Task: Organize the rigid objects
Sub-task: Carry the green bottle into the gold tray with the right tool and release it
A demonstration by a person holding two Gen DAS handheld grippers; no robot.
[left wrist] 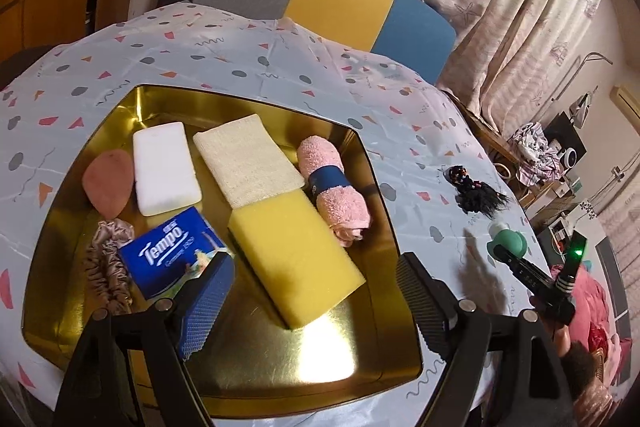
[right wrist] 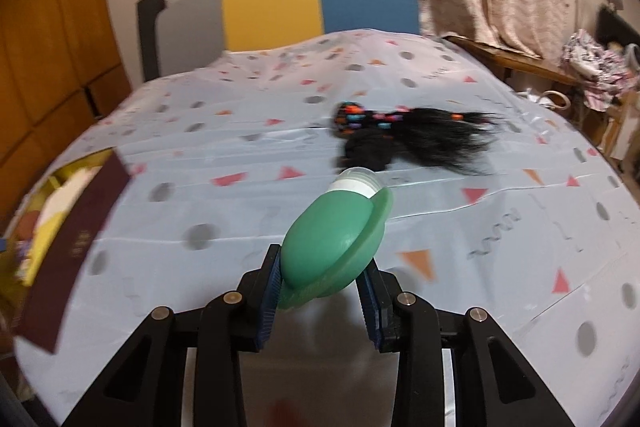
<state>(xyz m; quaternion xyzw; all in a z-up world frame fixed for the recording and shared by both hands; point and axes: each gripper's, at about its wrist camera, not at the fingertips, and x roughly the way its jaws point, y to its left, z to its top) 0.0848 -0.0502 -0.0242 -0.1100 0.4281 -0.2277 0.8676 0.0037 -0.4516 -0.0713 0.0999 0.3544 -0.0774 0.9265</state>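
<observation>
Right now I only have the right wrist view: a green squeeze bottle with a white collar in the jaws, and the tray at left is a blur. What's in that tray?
Observer: The gold metal tray holds, among other things, a yellow foam sponge, a rolled pink towel and a blue Tempo tissue pack.
Operator: Left gripper busy?
Observer: No. The left gripper is open above the tray's near end, with nothing between its fingers.
Operator: Any free room in there?
Observer: Yes, there is bare gold floor at the near right, on the side toward your green squeeze bottle.
</observation>
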